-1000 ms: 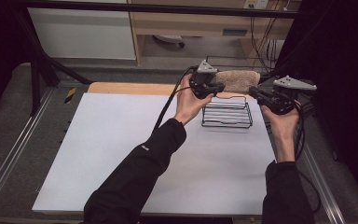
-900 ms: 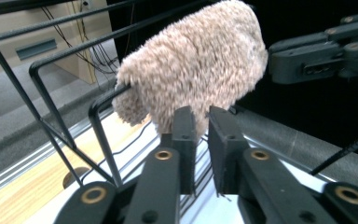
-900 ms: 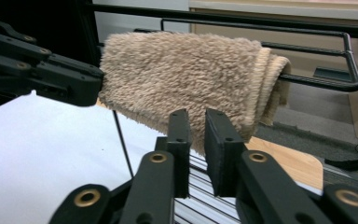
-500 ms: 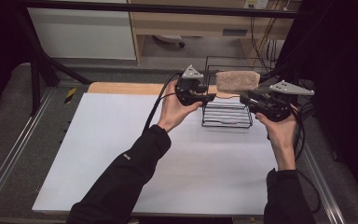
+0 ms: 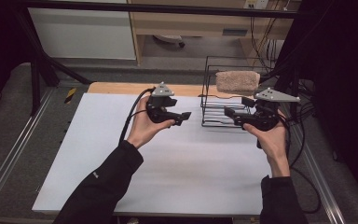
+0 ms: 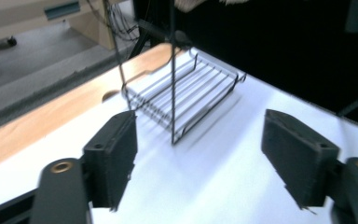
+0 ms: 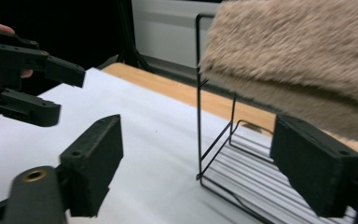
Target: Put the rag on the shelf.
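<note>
Now our beige fluffy towel [image 5: 237, 80] hangs over the black wire rack [image 5: 221, 114], and both the left claw [image 5: 185, 116] and right claw [image 5: 228, 112], just opened, stand wide and empty.

Left gripper [image 6: 200, 158] jaws just opened, nothing between; black wire rack [image 6: 182, 95] ahead on white table [image 6: 223, 186].
</note>
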`<act>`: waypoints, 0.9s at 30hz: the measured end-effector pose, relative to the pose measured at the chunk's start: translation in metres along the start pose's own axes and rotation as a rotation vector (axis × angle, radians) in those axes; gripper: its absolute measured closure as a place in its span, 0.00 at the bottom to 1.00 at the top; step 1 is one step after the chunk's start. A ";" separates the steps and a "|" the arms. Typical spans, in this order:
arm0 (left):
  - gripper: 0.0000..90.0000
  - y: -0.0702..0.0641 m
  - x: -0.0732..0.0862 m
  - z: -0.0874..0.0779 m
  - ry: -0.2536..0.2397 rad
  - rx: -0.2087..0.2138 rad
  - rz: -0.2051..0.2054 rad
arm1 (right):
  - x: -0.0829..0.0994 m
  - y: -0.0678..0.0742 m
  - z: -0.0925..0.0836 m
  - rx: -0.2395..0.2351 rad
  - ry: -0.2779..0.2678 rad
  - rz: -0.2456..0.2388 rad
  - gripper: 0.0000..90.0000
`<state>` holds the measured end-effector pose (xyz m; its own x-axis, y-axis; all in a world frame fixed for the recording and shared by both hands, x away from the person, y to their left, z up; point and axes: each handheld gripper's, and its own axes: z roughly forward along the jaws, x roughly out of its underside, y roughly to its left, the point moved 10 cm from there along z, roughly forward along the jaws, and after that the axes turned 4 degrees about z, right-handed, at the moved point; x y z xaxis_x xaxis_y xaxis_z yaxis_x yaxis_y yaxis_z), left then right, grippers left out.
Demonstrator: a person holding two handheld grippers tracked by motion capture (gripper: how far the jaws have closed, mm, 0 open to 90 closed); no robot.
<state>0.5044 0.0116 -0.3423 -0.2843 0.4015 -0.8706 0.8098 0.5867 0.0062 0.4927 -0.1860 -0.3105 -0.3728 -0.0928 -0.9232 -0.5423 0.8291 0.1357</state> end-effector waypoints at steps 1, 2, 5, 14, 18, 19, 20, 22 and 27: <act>0.26 0.001 0.006 -0.004 0.003 -0.002 -0.004 | 0.003 0.002 0.001 -0.003 0.009 -0.001 0.17; 0.24 0.003 0.011 -0.007 0.005 -0.005 -0.012 | 0.005 0.004 0.002 -0.009 0.010 0.003 0.16; 0.18 0.007 0.028 -0.018 0.016 -0.017 -0.026 | 0.013 0.011 0.005 -0.031 0.022 0.021 0.12; 0.09 0.016 0.077 -0.042 0.031 -0.052 -0.055 | 0.040 0.022 0.014 -0.055 0.055 0.026 0.05; 0.09 0.019 0.101 -0.049 0.053 -0.057 -0.065 | 0.054 0.026 0.018 -0.064 0.077 0.029 0.04; 0.09 0.019 0.106 -0.051 0.054 -0.059 -0.066 | 0.058 0.027 0.019 -0.068 0.081 0.031 0.03; 0.08 0.020 0.111 -0.053 0.053 -0.059 -0.070 | 0.062 0.028 0.020 -0.072 0.086 0.034 0.03; 0.08 0.020 0.122 -0.057 0.057 -0.056 -0.083 | 0.071 0.030 0.021 -0.080 0.097 0.043 0.02; 0.08 0.024 0.149 -0.066 0.073 -0.080 -0.088 | 0.093 0.031 0.023 -0.091 0.113 0.062 0.01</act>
<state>0.4474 0.1322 -0.4391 -0.3912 0.3941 -0.8316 0.7374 0.6749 -0.0270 0.4585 -0.1566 -0.4002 -0.4875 -0.1085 -0.8663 -0.5798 0.7821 0.2283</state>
